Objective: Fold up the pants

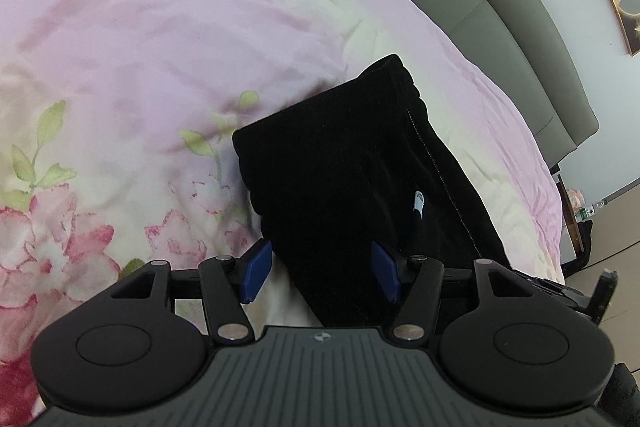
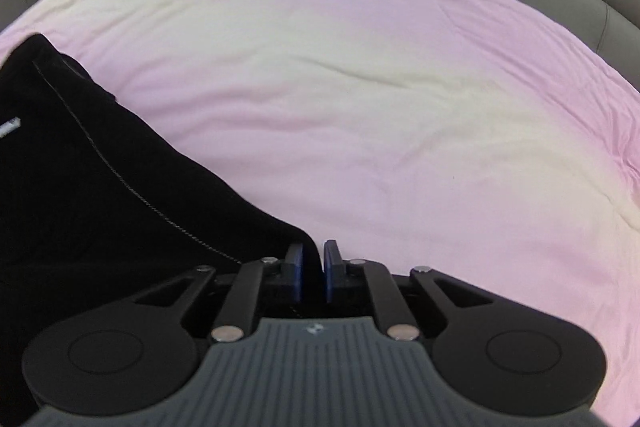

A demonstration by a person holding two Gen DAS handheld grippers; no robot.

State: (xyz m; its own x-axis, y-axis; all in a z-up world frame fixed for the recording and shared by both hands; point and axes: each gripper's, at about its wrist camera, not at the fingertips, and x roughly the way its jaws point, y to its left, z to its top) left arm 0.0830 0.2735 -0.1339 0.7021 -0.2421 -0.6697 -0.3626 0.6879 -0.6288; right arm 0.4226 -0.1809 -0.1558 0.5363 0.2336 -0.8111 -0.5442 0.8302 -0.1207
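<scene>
A: On the bed, item one: black pants, folded to a tapered slab, lying on the pink floral quilt. Plush, velvet-like pile; pale stitched seam; small white label.

B: Anything cut off?

A: The near end runs under the left tool, out of sight. In the right view the pants pass the left edge.

B: Tool states?

A: Left tool: blue pads spread wide, one either side of the cloth, not pressing. Right tool: pads nearly together beside the pants' corner; whether fabric is pinched cannot be told.

B: Surroundings?

A: Grey padded headboard, smooth.
</scene>
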